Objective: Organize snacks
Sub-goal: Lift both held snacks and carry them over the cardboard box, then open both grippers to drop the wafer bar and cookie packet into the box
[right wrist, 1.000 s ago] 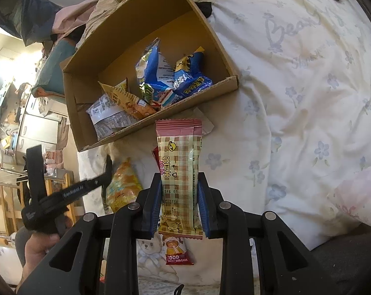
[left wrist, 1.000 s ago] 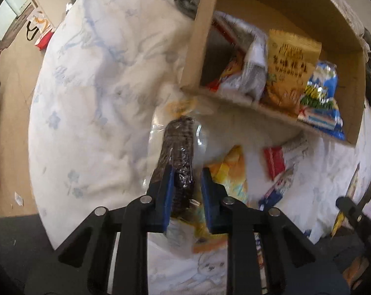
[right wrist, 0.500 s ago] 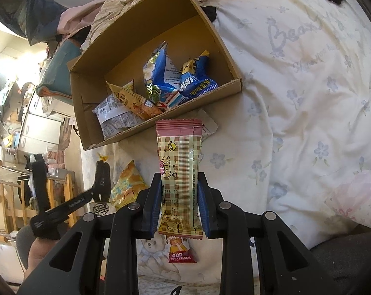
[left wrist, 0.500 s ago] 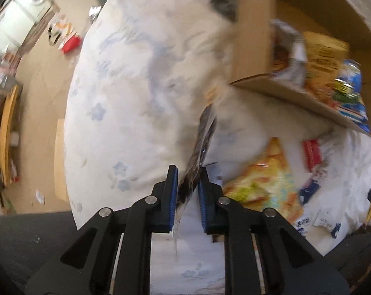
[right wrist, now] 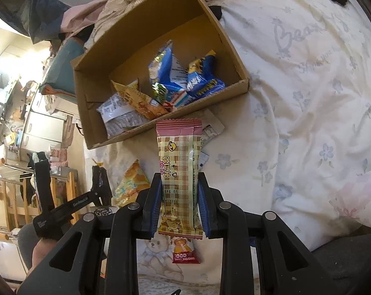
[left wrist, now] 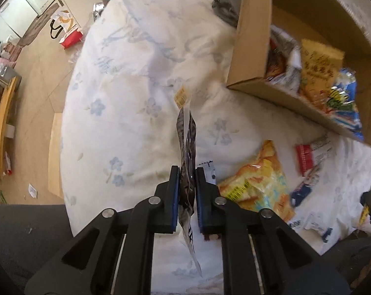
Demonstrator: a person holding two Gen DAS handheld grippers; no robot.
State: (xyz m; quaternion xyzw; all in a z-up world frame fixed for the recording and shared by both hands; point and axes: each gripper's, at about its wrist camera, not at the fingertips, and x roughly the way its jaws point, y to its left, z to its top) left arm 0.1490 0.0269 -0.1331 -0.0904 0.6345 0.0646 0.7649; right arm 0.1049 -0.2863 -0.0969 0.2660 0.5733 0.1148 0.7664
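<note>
My left gripper (left wrist: 187, 172) is shut on a clear packet of dark cookies (left wrist: 187, 142), held edge-on above the bed; it also shows in the right wrist view (right wrist: 100, 179). My right gripper (right wrist: 179, 182) is shut on a pink-and-cream checked snack bar (right wrist: 179, 162), held upright in front of the cardboard box (right wrist: 234, 49). The box (left wrist: 249, 39) lies on the bed and holds several snack packets, among them blue ones (right wrist: 200, 81) and a yellow one (left wrist: 318, 71).
Loose snacks lie on the floral white bedsheet (left wrist: 136, 98): an orange-yellow bag (left wrist: 256, 184), a red packet (left wrist: 304, 157), a small red pack (right wrist: 185, 253). The floor and furniture (left wrist: 3, 113) lie left of the bed edge. Bedding (right wrist: 308, 49) spreads to the right.
The left gripper has swung left and pulled back, turning the cookie packet edge-on; the box has shifted right in its view. The right gripper has held its bar and edged slightly closer to the box.
</note>
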